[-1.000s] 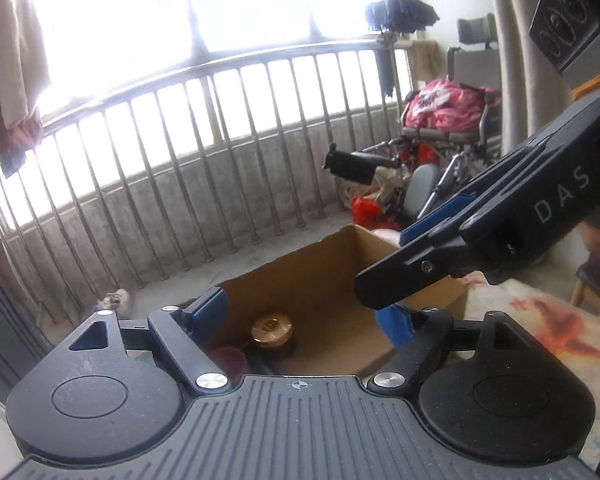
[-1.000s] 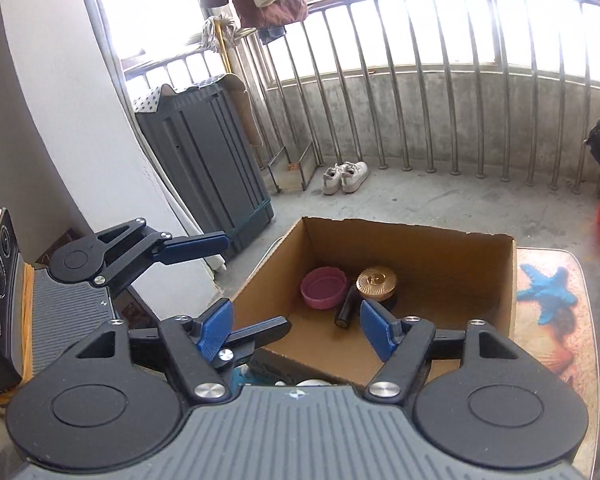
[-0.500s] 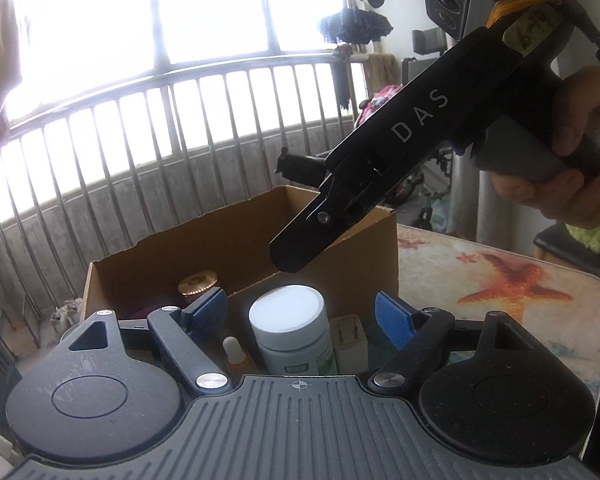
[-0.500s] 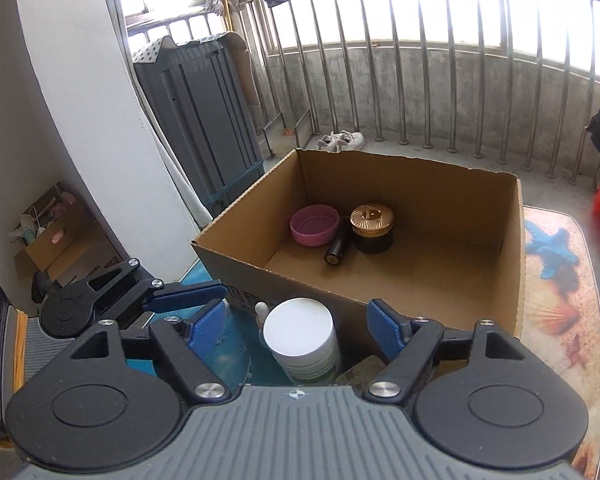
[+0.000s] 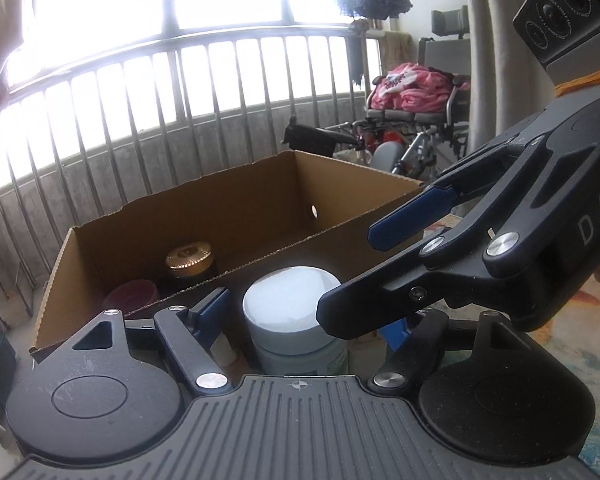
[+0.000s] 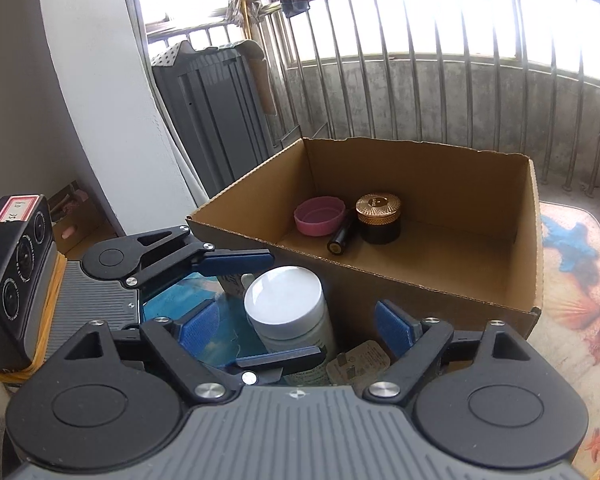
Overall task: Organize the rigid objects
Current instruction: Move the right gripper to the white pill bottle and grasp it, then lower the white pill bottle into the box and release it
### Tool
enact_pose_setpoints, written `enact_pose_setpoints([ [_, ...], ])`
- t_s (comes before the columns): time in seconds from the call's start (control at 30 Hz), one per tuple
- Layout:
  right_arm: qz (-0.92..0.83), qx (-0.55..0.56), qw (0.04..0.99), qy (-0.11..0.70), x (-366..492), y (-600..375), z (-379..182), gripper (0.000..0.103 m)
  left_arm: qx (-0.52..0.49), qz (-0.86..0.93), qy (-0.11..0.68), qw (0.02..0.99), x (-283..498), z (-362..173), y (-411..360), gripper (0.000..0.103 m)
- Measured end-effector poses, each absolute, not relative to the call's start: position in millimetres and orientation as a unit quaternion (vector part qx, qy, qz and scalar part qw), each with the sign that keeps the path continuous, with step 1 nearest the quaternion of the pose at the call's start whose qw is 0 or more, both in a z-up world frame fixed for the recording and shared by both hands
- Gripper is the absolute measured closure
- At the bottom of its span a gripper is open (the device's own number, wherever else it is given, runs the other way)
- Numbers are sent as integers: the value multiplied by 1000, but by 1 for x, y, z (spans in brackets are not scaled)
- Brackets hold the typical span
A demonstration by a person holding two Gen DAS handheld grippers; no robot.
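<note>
- White lid first: the jar (image 6: 290, 312) stands upright on the surface, just in front of the cardboard box (image 6: 420, 292) and outside it, its long axis vertical.
- From my right tool (image 6: 296, 326) the jar lies straight ahead between the two blue pads (image 6: 198, 326), which do not touch it; those jaws are opening.
- My left tool (image 5: 306, 316) also has the jar between its fingers, with a gap on the side I can see; those jaws are closing, nothing gripped yet.
- Both tools crowd the same jar: in the right view a left finger (image 6: 280, 358) crosses low in front of the jar, and in the left view the right tool's arm hangs across the jar's right side.
- I judge the left hand is taking the jar, since its fingers straddle the body and are narrowing, and the right should clear out to avoid a knock.
- Beside the jar on the surface are a small dropper bottle (image 5: 224, 350) to its left and a white plug adapter (image 6: 360, 362) to its right.
- Farther on, the box is open-topped and holds three things near its far left corner: a pink bowl (image 6: 320, 216), a gold-lidded dark jar (image 6: 378, 218), and a small black tube (image 6: 340, 238) lying on its side between them.
- Most of the box floor is bare, so there is room to set the jar down upright.
</note>
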State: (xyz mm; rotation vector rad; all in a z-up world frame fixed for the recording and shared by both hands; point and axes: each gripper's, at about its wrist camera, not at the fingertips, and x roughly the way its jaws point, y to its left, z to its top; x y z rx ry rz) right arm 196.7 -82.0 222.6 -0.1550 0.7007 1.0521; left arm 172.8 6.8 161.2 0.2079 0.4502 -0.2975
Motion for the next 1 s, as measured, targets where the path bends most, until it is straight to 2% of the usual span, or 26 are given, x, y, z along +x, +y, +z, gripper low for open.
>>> enact_pose_setpoints([
  [0.03,491,-78,803,328,197,-81,222,16,113,-144,223,957,171,159,6,35],
  [0.07,491,-82,804,325,196,-79,222,16,119,-142,221,957,171,158,5,47],
  [0.27,500,-82,798,327,201,-69,220,16,122,-150,224,955,171,158,5,49],
  [0.33,503,-91,792,335,202,-65,217,23,126,-154,225,954,169,159,5,49],
  [0.4,499,-88,787,351,206,-62,213,40,126,-160,224,953,166,159,4,50],
  [0.43,502,-77,780,366,208,-61,211,45,123,-160,224,954,165,159,5,50],
  [0.73,500,-66,790,348,199,-71,232,46,107,-166,212,957,158,186,6,50],
  [1.0,504,-66,800,317,182,-88,296,46,137,-182,177,958,139,247,-6,51],
])
